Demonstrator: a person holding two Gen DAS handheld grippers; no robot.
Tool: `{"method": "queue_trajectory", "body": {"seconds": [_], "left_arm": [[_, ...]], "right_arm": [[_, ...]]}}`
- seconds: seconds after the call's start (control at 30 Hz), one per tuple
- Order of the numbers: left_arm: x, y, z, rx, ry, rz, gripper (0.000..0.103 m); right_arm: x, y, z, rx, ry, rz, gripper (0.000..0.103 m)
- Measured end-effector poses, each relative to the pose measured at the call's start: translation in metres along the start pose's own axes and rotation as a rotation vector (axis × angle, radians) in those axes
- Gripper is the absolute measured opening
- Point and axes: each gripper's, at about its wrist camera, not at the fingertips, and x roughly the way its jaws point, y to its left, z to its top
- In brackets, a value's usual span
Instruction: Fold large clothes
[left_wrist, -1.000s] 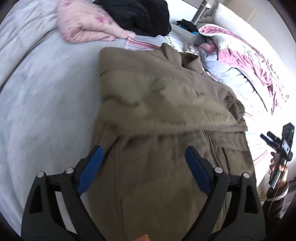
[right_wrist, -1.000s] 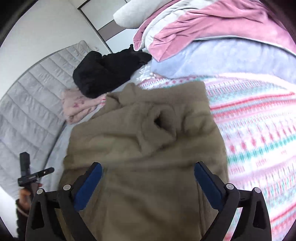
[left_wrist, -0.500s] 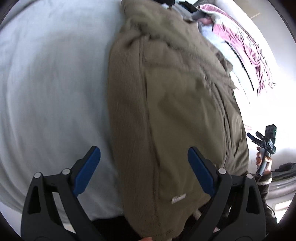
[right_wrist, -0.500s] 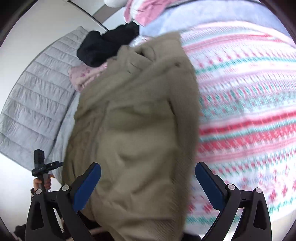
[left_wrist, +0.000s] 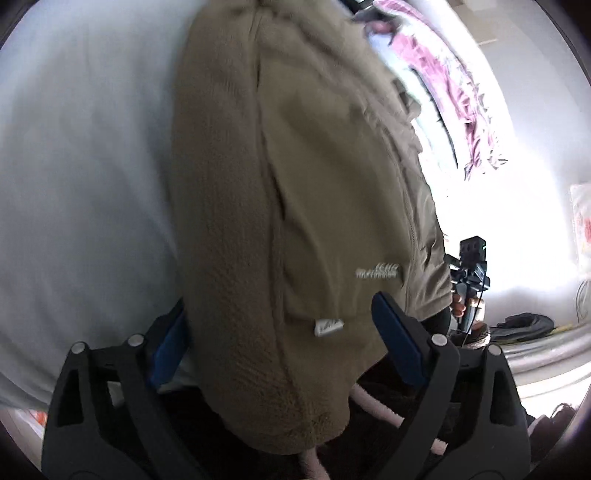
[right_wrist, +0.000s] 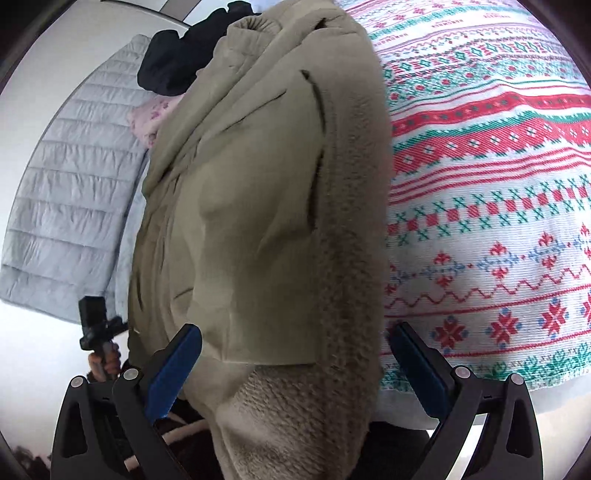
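A large khaki jacket (left_wrist: 295, 184) with a fleece hem lies lengthwise on the bed, its bottom hem hanging over the near edge. It also fills the right wrist view (right_wrist: 258, 221). My left gripper (left_wrist: 284, 347) is open, its blue pads on either side of the hem's left corner. My right gripper (right_wrist: 295, 369) is open, its pads straddling the hem's right corner. Neither is closed on the cloth. Each view shows the other hand-held gripper beside the jacket: the right one (left_wrist: 469, 273) and the left one (right_wrist: 96, 328).
A white sheet (left_wrist: 81, 166) lies left of the jacket. A red, green and white patterned blanket (right_wrist: 498, 184) lies to its right. A black garment (right_wrist: 177, 55), a pink garment (right_wrist: 147, 118) and a pink-purple quilt (left_wrist: 461, 85) lie at the far end. A grey quilted headboard (right_wrist: 74, 203) stands behind.
Both grippers have drawn back from over the jacket's middle down to its bottom hem at the bed's near edge. The jaws stay open.
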Motion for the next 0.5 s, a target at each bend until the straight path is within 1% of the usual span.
{"method": "queue_trajectory", "body": {"seconds": [0.03, 0.1, 0.17, 0.27, 0.33, 0.4, 0.5], "left_arm": [[0.001, -0.008, -0.001, 0.031, -0.001, 0.034, 0.091], [0.005, -0.018, -0.003, 0.067, 0.008, 0.092, 0.091], [0.013, -0.031, -0.006, 0.127, 0.021, 0.169, 0.091], [0.021, -0.04, -0.007, 0.176, 0.033, 0.24, 0.09], [0.025, -0.044, -0.006, 0.194, 0.035, 0.271, 0.087], [0.027, -0.048, -0.008, 0.205, 0.032, 0.297, 0.084], [0.025, -0.048, -0.011, 0.212, 0.018, 0.317, 0.078]], "right_arm": [[0.002, 0.002, 0.0, 0.004, 0.0, -0.019, 0.103], [0.008, 0.016, -0.001, -0.043, 0.016, -0.099, 0.103], [0.014, 0.028, -0.004, -0.092, 0.028, -0.179, 0.103], [0.025, 0.046, -0.01, -0.174, 0.049, -0.309, 0.103], [0.029, 0.056, -0.013, -0.219, 0.062, -0.368, 0.102], [0.033, 0.066, -0.018, -0.257, 0.078, -0.399, 0.102], [0.036, 0.078, -0.024, -0.305, 0.081, -0.455, 0.098]]}}
